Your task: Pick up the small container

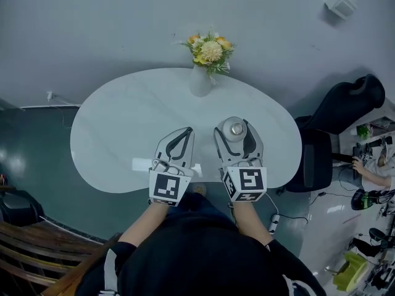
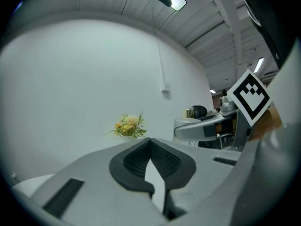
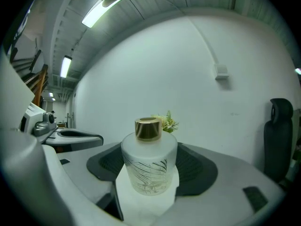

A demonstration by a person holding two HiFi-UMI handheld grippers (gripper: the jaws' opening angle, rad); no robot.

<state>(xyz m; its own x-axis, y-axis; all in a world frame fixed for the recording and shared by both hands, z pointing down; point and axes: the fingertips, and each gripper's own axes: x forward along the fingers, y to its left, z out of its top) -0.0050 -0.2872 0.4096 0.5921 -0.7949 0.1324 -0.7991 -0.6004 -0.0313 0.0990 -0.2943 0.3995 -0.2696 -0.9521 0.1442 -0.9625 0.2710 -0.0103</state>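
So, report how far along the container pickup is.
Done: the right gripper has the small container between its jaws. In hand: the grip, though firm contact is unclear. Left: lifting it off the table. The left gripper is shut, empty.

Both forearms reach forward from short black sleeves, side by side and almost parallel, over the near edge of the bench (image 1: 123, 122). The left arm (image 1: 139, 227) holds the left tool (image 1: 187, 130) low above the bench, its marker cube (image 1: 168, 187) at the bench's edge; its jaws are together, tips meeting. The right arm (image 1: 250, 224) holds the right tool (image 1: 233, 126) just beside it, a little further onto the bench. Its jaws stand apart around the small container (image 3: 149, 166), one close on each side; whether they press it cannot be told.
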